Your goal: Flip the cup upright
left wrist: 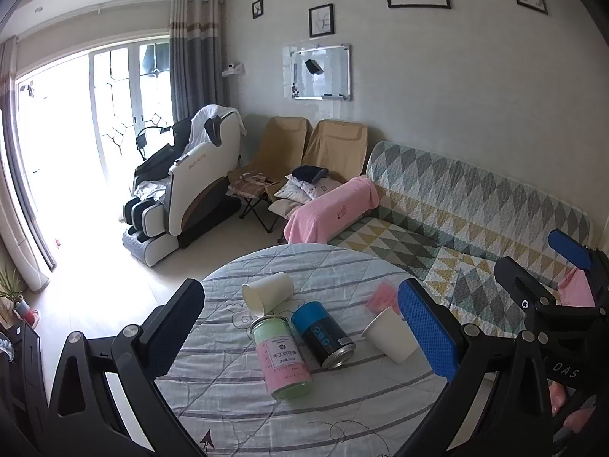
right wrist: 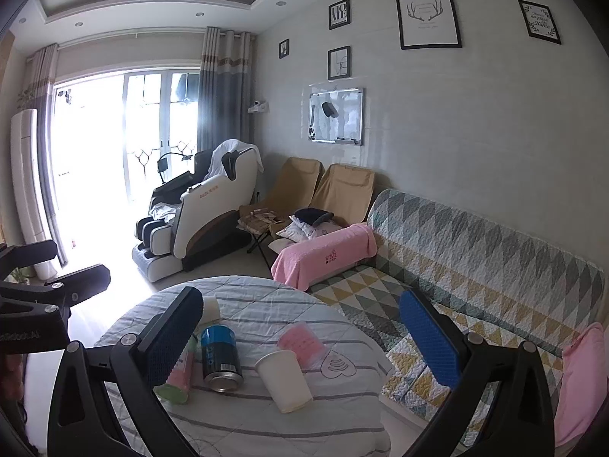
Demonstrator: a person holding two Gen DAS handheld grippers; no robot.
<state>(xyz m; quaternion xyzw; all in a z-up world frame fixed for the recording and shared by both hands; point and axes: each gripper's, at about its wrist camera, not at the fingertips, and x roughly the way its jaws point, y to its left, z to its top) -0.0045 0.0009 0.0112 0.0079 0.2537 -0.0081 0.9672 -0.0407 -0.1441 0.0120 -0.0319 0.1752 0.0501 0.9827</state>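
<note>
Two white paper cups lie on their sides on the round table. One cup lies at the far side, partly hidden behind a finger in the right wrist view. The other cup lies at the right, also in the right wrist view. My left gripper is open and empty above the table's near edge. My right gripper is open and empty, held above the table; it shows at the right edge of the left wrist view.
A pink-and-green jar and a blue-and-black can lie on their sides mid-table. A pink packet lies at the far right. A patterned sofa stands right of the table, a massage chair beyond.
</note>
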